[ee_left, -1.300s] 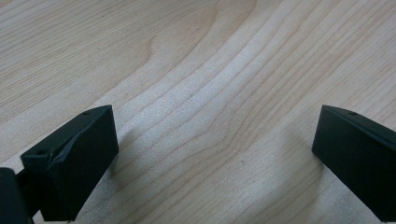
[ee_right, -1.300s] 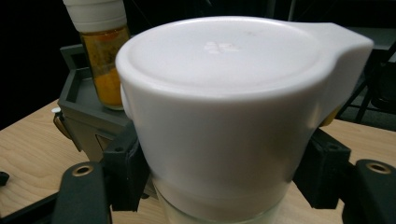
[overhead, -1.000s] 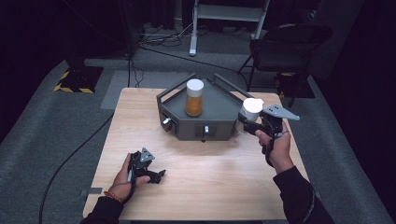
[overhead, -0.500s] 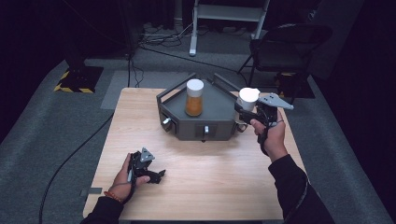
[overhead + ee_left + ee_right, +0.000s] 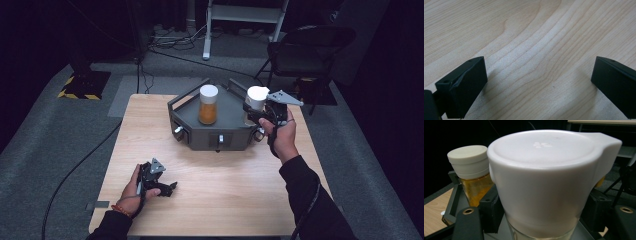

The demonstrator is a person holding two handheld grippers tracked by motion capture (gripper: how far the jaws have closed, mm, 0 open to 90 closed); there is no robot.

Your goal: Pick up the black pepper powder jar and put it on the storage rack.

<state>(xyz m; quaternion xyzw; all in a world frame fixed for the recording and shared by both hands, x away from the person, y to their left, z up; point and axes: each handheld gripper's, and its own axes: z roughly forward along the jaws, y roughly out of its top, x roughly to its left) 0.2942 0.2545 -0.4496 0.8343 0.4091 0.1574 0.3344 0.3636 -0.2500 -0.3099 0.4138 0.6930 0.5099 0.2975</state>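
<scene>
A dark grey tray [image 5: 220, 136] stands at the far middle of the wooden table [image 5: 145, 130]. On it stands a jar of amber stuff [image 5: 208, 105] with a white lid, also seen as the amber jar [image 5: 471, 170] in the right gripper view. My right gripper [image 5: 257, 113] is shut on a clear container with a broad white lid [image 5: 256, 96], held over the tray's right side. Its black fingers [image 5: 489, 211] press the lidded container [image 5: 544, 177] from both sides. My left gripper [image 5: 167, 188] rests on the table near the front left, open with bare wood [image 5: 524, 37] between its jaws.
A folding chair [image 5: 305, 50] and a white stand [image 5: 245, 15] are on the floor beyond the table. A cable [image 5: 75, 170] runs over the grey carpet at the left. Bare wood lies between the tray and the front edge.
My right gripper has carried the white-lidded container leftward and a little higher, from beside the tray's right corner to over its right side. The left gripper has stayed put.
</scene>
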